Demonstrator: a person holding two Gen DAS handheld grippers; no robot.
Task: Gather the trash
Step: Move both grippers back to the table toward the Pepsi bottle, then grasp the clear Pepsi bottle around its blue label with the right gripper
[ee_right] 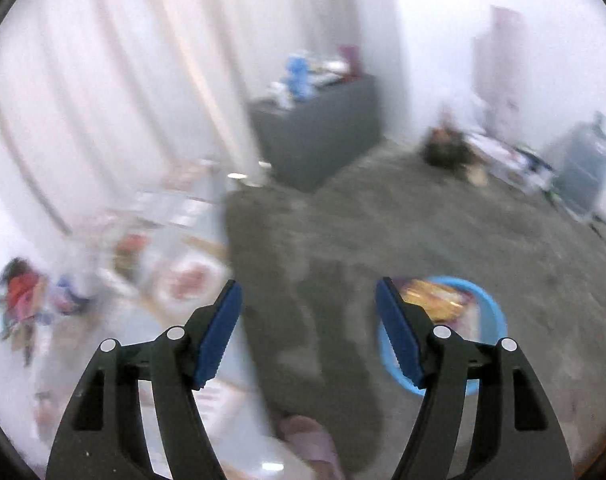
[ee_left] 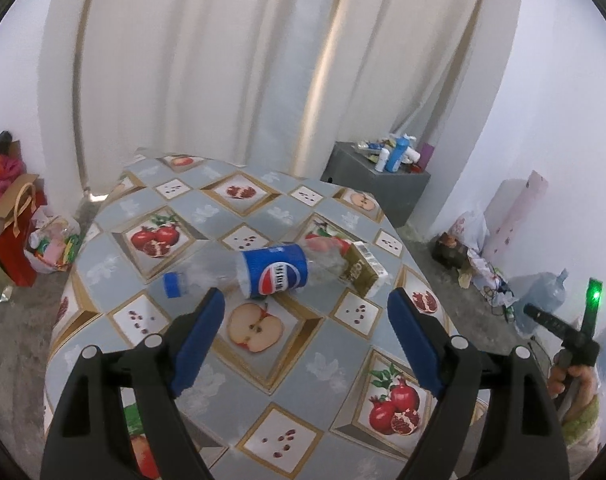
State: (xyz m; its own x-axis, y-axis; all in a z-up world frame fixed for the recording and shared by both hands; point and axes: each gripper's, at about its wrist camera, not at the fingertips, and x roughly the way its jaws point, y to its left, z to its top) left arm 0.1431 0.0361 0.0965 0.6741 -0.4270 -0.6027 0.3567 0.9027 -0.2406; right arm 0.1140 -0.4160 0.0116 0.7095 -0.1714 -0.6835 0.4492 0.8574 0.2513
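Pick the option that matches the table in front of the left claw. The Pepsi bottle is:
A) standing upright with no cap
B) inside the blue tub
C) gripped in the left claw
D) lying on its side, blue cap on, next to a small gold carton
D: the left wrist view shows the Pepsi bottle lying flat on the table, its blue cap on, a gold carton at its base, and the left claw open, short of it.

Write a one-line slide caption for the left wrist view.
Open left hand-held gripper poised over a crushed Pepsi bottle and small carton on the fruit-print tablecloth.
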